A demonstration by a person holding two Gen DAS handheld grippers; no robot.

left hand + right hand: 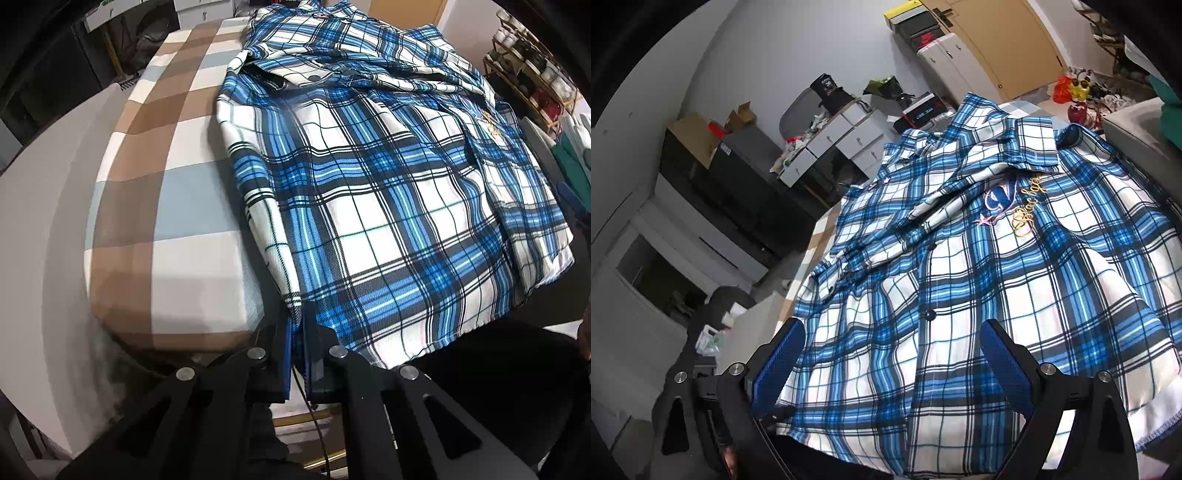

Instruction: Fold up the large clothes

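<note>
A large blue, white and black plaid shirt (pixel 369 192) lies spread on a table covered with a brown, grey and white checked cloth (pixel 162 155). One sleeve is folded across its upper part. My left gripper (pixel 299 328) is shut on the shirt's near hem corner at the table's front edge. In the right wrist view the shirt (pixel 979 288) fills the middle, with gold and pink embroidery (pixel 1015 206) on the chest. My right gripper (pixel 890 354) is open, its blue-padded fingers (pixel 783 354) spread over the shirt's lower hem, holding nothing.
A grey wall or panel (pixel 48 206) stands left of the table. Shelves with jars (pixel 528 74) stand at the far right. In the right wrist view, white drawers (pixel 831 144), black cabinets (pixel 720 177), boxes and a tan door (pixel 997 40) stand beyond the table.
</note>
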